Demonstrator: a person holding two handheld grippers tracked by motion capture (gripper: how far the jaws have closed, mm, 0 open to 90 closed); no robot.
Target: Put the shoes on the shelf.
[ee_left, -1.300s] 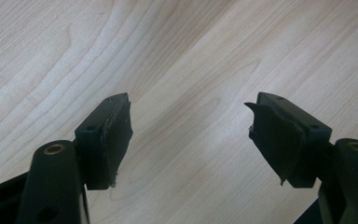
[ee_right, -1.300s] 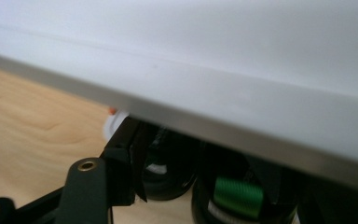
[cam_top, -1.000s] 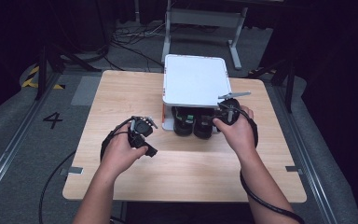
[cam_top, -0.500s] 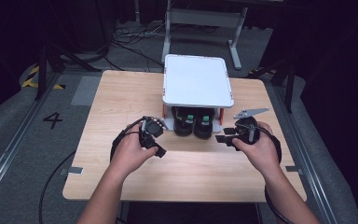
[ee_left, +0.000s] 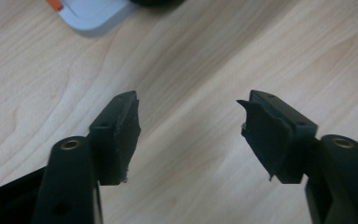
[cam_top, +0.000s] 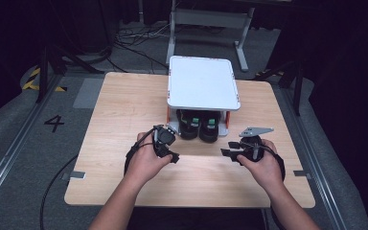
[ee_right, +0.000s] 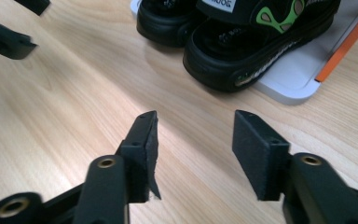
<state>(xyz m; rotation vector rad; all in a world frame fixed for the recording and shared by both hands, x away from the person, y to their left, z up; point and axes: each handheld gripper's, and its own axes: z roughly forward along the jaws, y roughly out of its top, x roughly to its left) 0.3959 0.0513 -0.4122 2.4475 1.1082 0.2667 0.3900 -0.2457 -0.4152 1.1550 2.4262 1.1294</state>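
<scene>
Forearms are stretched in from the near edge over the wooden table (cam_top: 124, 110), each hand wrapped round a gripper and kept low, just in front of the white two-tier rack (cam_top: 202, 86). Pair of black sandals (cam_top: 200, 127) with green trim is parked on the rack's lower shelf, toes poking out. Left gripper (cam_top: 173, 157) and right gripper (cam_top: 226, 152) are both seen gaping, jaws just been closing a bit, nothing caught between them, only bare wood underneath.
</scene>
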